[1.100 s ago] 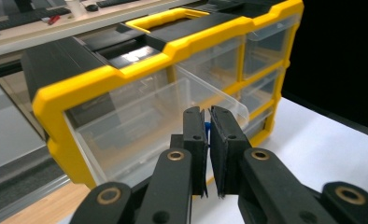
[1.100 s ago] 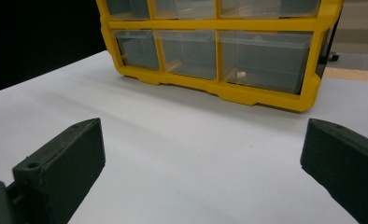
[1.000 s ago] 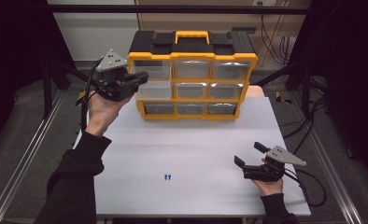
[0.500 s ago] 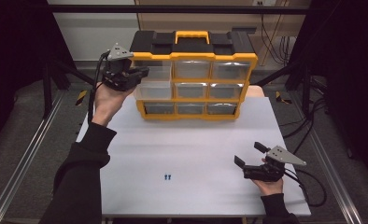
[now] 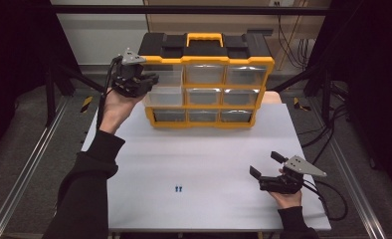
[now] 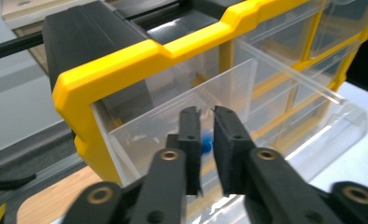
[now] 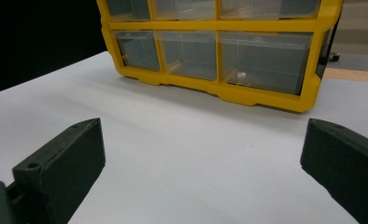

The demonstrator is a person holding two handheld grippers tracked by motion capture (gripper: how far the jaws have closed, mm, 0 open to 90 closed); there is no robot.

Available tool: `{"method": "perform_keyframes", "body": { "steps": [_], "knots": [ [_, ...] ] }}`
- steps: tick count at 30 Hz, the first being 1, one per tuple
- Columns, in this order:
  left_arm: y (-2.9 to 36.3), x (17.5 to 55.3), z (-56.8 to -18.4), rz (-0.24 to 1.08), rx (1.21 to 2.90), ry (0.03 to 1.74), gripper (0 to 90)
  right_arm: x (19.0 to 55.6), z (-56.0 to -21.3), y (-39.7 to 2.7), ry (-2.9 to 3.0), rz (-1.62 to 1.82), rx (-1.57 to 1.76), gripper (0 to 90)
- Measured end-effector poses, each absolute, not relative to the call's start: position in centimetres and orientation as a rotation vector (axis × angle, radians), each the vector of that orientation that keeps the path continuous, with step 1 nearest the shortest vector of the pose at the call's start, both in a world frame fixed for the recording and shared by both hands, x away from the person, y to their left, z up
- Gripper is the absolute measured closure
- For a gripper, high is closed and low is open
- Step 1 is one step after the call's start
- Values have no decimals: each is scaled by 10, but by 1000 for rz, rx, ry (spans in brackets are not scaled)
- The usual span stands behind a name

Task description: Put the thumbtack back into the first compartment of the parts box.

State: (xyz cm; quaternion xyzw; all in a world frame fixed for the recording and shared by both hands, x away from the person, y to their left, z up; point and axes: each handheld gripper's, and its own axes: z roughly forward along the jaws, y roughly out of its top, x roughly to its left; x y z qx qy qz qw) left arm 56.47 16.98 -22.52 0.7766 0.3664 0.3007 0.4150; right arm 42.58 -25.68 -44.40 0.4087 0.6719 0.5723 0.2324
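A yellow and black organizer [image 5: 207, 59] with clear drawers stands at the table's far side. One upper left drawer [image 6: 173, 116] is pulled out. My left gripper [image 5: 150, 79] hangs over that drawer. Its jaws [image 6: 206, 112] have just been opening and stand a narrow gap apart. A tiny blue piece [image 6: 206, 141] sits between them against one pad, and the other pad stands off it. Two more small blue pieces [image 5: 178, 188] lie on the white table near its front. My right gripper [image 5: 264, 164] rests low at the front right, open [image 7: 201, 144] and empty.
The white table [image 5: 204, 154] ends at a wooden strip [image 7: 355, 74] beside the organizer. Cables [image 5: 328, 199] trail off the right gripper over the table's right edge. Black frame bars [image 5: 59, 74] and metal rails [image 5: 30, 164] run along the sides.
My left hand has shifted right, toward the organizer's upper left drawer, and settled over it. The right hand has stayed where it was.
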Motion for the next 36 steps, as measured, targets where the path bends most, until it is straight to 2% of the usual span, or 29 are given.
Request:
{"method": "perform_keyframes", "body": {
  "steps": [3, 5, 6, 7, 8, 10, 12, 13, 16, 18, 19, 20, 28, 36],
  "knots": [
    [170, 563, -224, 747, 1938, 916, 728, 426, -444, -257, 1846, 1574, 1125, 8],
    [171, 560, -221, 743, 1903, 916, 645, 426, -445, -257, 1846, 1568, 1113, 8],
    [172, 557, -219, 739, 1888, 907, 645, 426, -445, -257, 1846, 1568, 1113, 8],
    [174, 555, -217, 738, 1888, 896, 567, 426, -445, -259, 1855, 1547, 1100, 8],
    [174, 552, -216, 736, 1871, 891, 567, 426, -445, -259, 1855, 1547, 1100, 8],
    [175, 545, -214, 726, 1869, 861, 504, 427, -445, -259, 1853, 1545, 1093, 8],
    [177, 535, -214, 747, 1875, 823, 421, 427, -444, -258, 1843, 1560, 1105, 8],
    [178, 528, -216, 742, 1861, 810, 347, 427, -444, -259, 1850, 1548, 1092, 8],
    [181, 519, -218, 720, 1843, 790, 290, 426, -444, -258, 1841, 1568, 1107, 8],
    [184, 512, -221, 712, 1832, 773, 214, 426, -444, -258, 1842, 1566, 1102, 8],
    [186, 508, -224, 712, 1833, 770, 214, 426, -444, -258, 1842, 1566, 1102, 8],
    [187, 505, -226, 715, 1837, 764, 165, 426, -444, -258, 1841, 1567, 1103, 8],
    [197, 481, -251, 734, 1832, 768, 54, 426, -444, -258, 1847, 1557, 1102, 8],
    [203, 467, -282, 725, 1827, 790, 38, 427, -444, -258, 1844, 1556, 1097, 8]
  ]
}}
